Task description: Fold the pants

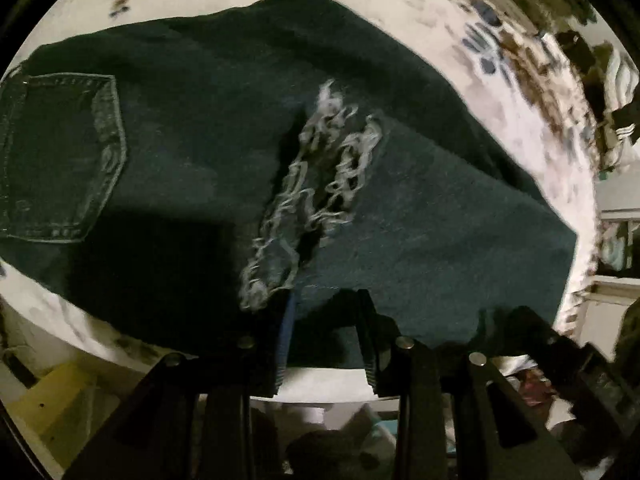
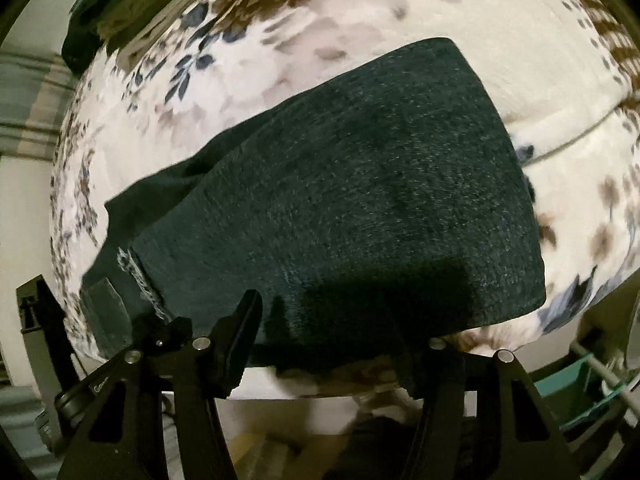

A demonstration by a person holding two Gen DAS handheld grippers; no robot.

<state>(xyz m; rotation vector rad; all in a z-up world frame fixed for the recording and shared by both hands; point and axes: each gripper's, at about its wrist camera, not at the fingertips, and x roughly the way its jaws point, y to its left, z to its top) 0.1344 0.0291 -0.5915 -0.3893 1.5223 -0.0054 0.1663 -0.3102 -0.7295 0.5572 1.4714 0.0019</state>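
Floral bedspread [image 2: 400, 8], cream with brown and blue blooms, carries dark denim pants [image 1: 200, 152]. Left gripper [image 1: 326, 320] jaws narrow, clamped on the pants' near edge beside the frayed rip [image 1: 316, 184]. Right gripper [image 2: 340, 320] jaws stand wide; cannot tell if they press the cloth between them. Stitched back pocket [image 1: 60, 156] lies left of the rip.

- a white floral bedspread [image 2: 460, 8] with brown and blue blossoms
- a yellow box [image 1: 52, 400], low at the left
- a teal bin [image 2: 576, 396], partly hidden
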